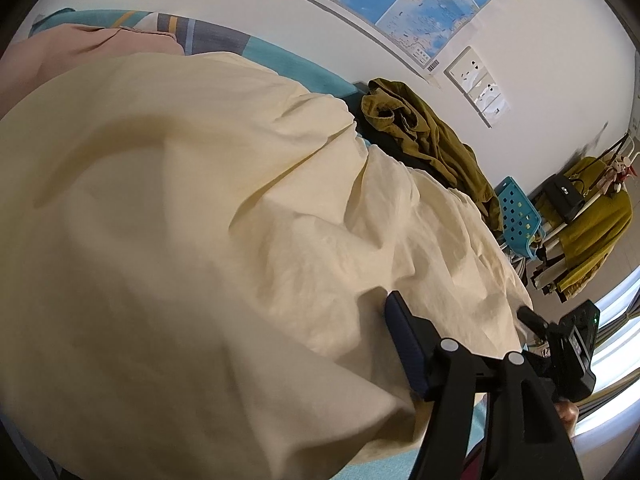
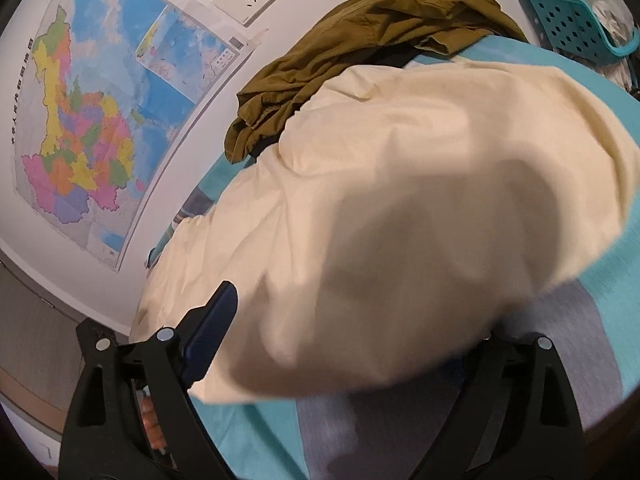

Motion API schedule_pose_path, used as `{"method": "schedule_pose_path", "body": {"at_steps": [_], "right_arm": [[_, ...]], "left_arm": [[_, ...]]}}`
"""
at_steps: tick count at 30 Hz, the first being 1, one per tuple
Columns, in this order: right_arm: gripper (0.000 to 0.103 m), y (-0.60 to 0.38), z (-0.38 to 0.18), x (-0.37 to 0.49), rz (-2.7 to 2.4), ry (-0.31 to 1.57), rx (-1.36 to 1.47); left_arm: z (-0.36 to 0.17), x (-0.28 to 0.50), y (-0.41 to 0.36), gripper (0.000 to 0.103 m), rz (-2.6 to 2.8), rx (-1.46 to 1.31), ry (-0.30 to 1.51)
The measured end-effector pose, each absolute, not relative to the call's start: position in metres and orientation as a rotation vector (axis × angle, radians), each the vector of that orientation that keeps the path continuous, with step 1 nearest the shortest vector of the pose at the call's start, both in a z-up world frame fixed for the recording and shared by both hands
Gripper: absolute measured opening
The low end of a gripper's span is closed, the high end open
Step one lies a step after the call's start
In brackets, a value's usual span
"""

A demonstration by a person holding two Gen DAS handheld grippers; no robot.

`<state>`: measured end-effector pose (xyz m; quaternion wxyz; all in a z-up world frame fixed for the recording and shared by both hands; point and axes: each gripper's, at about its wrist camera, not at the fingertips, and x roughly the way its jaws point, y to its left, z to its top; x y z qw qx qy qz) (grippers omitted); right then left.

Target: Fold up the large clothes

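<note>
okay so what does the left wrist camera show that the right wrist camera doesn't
Only the left wrist view shows a pink garment at the far end of the bed, a rack draped with mustard cloth, and a bright window.

Only the right wrist view shows the multicoloured part of the wall map and the grey stripe of the bedsheet.

Both show the cream garment bunched on the bed, the olive garment behind it, wall sockets, a teal perforated basket, and cloth draped over each camera's own claw, hiding one finger.
</note>
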<state>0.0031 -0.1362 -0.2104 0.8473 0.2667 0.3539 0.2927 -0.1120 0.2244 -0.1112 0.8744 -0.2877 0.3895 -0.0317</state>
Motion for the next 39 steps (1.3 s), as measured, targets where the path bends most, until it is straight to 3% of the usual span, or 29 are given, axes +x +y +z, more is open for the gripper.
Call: {"method": "schedule_pose_path", "body": {"at_steps": [8, 11, 15, 17, 29, 33, 39], "right_arm": [[0.087, -0.120, -0.208, 0.023, 0.670, 0.703, 0.596], [0.068, -0.116, -0.211, 0.033, 0.671, 0.717, 0.586], [0.036, -0.117, -0.217, 0.040, 0.681, 0.729, 0.597], [0.032, -0.120, -0.218, 0.041, 0.699, 0.730, 0.597], [0.030, -0.122, -0.221, 0.041, 0.717, 0.737, 0.615], [0.030, -0.122, -0.222, 0.042, 0.725, 0.738, 0.616], [0.032, -0.123, -0.221, 0.042, 0.729, 0.740, 0.607]], "left_arm": [[-0.110, -0.112, 0.224, 0.064, -0.067, -0.592, 0.818], [-0.109, -0.110, 0.223, 0.064, -0.065, -0.582, 0.830], [-0.107, -0.107, 0.221, 0.064, -0.049, -0.558, 0.850], [-0.106, -0.107, 0.218, 0.065, -0.035, -0.533, 0.856], [-0.091, -0.108, 0.216, 0.063, 0.080, -0.394, 0.816], [-0.101, -0.102, 0.221, 0.086, 0.138, -0.328, 0.827], [-0.104, -0.096, 0.231, 0.088, 0.115, -0.381, 0.854]]}}
